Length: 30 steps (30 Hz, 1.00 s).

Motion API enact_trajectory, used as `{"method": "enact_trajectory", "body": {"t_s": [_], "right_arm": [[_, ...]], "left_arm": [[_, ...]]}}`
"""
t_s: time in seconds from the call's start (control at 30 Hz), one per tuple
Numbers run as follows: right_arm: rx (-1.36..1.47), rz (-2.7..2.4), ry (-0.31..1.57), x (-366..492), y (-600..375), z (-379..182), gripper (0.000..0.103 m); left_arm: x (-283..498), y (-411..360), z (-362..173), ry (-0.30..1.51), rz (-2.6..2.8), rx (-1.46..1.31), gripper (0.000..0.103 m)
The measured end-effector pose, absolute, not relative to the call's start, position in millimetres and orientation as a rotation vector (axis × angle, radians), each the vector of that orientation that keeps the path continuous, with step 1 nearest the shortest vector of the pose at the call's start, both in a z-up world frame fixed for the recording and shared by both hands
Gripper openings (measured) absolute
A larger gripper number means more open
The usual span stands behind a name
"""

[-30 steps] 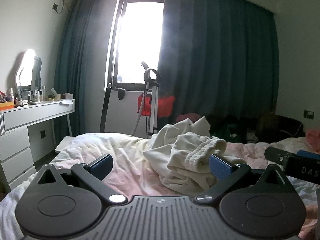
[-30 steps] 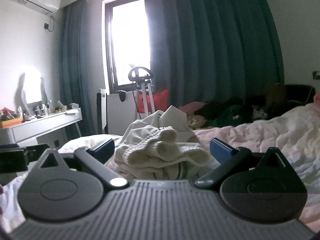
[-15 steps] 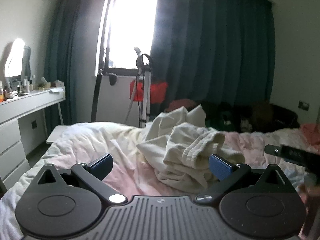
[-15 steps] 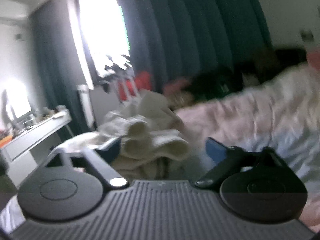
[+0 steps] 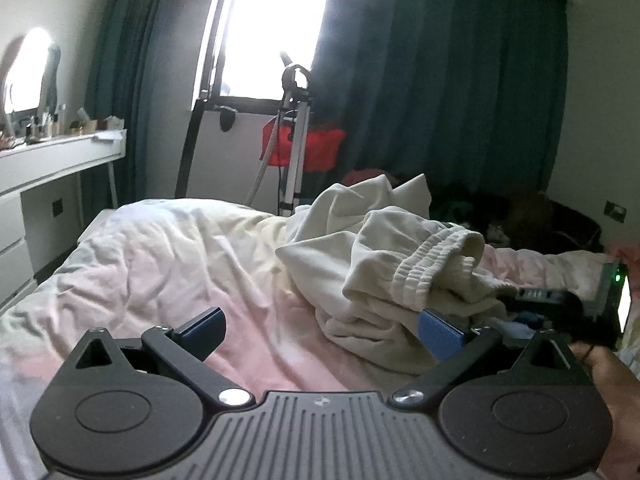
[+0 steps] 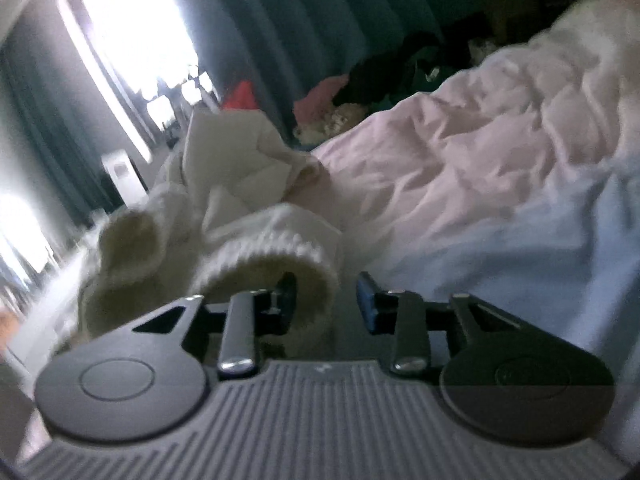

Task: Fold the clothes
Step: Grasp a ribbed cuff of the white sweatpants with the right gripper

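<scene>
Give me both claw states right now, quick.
Left claw: open, holding nothing.
Right claw: closing around the ribbed cuff of the cream garment, pads not yet pressing.

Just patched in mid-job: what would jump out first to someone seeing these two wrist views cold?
A crumpled cream garment heaped in the middle of the rumpled pink duvet, its ribbed waistband looping right at the right gripper, whose jaws are closing around the band's edge. Behind the bed, a blazing window between dark teal curtains washes out the room. The left gripper hangs open just short of the heap.
</scene>
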State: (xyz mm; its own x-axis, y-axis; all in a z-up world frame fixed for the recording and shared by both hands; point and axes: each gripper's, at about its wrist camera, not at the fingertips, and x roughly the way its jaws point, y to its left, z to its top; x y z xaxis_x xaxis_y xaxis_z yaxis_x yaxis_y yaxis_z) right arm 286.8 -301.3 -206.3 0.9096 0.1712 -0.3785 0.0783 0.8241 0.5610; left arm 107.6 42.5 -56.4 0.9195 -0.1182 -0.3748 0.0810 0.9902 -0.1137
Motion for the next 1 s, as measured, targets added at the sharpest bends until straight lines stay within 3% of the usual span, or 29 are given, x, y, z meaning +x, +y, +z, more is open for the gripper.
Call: {"method": "enact_trajectory", "body": {"t_s": [0.17, 0.2, 0.23, 0.43, 0.77, 1.0], "right_arm": [[0.621, 0.091, 0.402, 303.4, -292.0, -212.1, 0.033], [0.607, 0.098, 0.391, 300.5, -288.3, -208.9, 0.027], [0.593, 0.098, 0.377, 296.9, -284.7, -205.1, 0.013], [0.558, 0.044, 0.238, 248.7, -274.7, -162.1, 0.011], [0.228, 0.197, 0.051, 112.8, -211.7, -64.0, 0.011], [0.238, 0.176, 0.133, 28.8, -202.6, -75.9, 0.011]], "left_arm": [[121.8, 33.0, -67.4, 0.377, -0.143, -0.09, 0.103], [122.7, 30.7, -68.6, 0.377, -0.147, -0.082, 0.103], [122.9, 29.2, -69.8, 0.378, -0.147, -0.077, 0.103], [115.1, 27.6, -69.5, 0.364, -0.162, -0.074, 0.103], [76.1, 32.0, -49.0, 0.287, -0.199, -0.077, 0.103], [54.3, 36.8, -41.1, 0.293, -0.243, -0.091, 0.103]]}}
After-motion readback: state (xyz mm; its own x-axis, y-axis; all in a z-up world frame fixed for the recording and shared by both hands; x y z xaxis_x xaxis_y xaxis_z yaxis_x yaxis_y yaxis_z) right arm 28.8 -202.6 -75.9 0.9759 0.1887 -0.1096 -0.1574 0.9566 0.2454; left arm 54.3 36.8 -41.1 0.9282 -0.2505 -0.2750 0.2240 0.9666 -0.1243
